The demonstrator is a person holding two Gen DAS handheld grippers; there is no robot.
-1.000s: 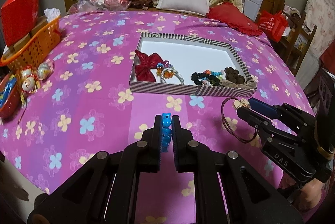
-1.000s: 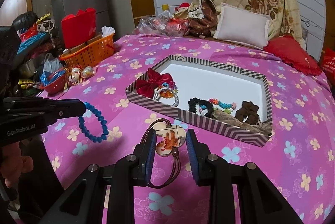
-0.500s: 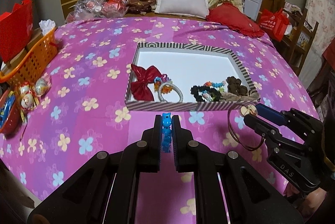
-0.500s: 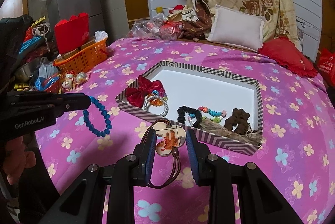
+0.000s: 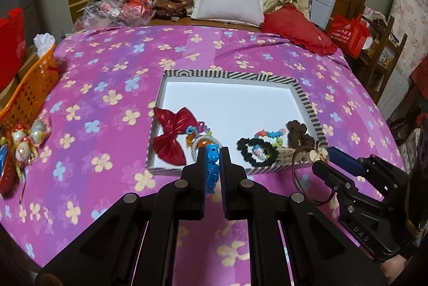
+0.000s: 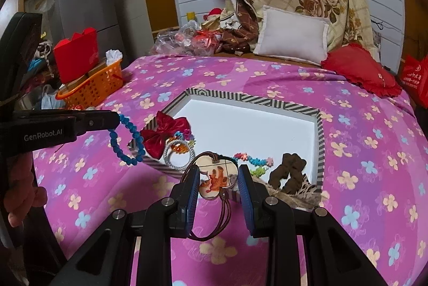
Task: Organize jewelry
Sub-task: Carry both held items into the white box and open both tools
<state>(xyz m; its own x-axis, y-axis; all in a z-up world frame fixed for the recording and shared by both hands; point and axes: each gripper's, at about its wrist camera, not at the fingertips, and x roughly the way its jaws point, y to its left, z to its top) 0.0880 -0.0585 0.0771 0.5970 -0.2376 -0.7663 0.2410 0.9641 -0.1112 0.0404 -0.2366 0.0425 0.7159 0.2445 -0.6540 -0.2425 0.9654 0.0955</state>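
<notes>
A striped-rim box (image 5: 307,101) with a white floor lies on the pink flowered cloth; it also shows in the right wrist view (image 6: 319,141). Inside lie a red bow (image 5: 172,135), a rope bracelet (image 6: 176,152), a black scrunchie (image 5: 254,149), a coloured bead string (image 6: 254,160) and a brown scrunchie (image 6: 287,171). My left gripper (image 5: 212,155) is shut on a blue bead bracelet (image 6: 125,139), held above the box's near-left rim. My right gripper (image 6: 218,179) is shut on a cord pendant necklace (image 6: 216,176), held over the box's near rim.
An orange basket (image 6: 93,85) and a red box (image 6: 76,53) stand at the left edge. Small figurines (image 5: 22,144) lie at the near left. A white pillow (image 5: 230,2), a red cushion (image 5: 297,32) and bags of clutter (image 5: 120,10) lie at the back.
Both grippers have moved forward and up toward the box with their pieces still held. The bracelet and necklace now hang over the box's near rim.
</notes>
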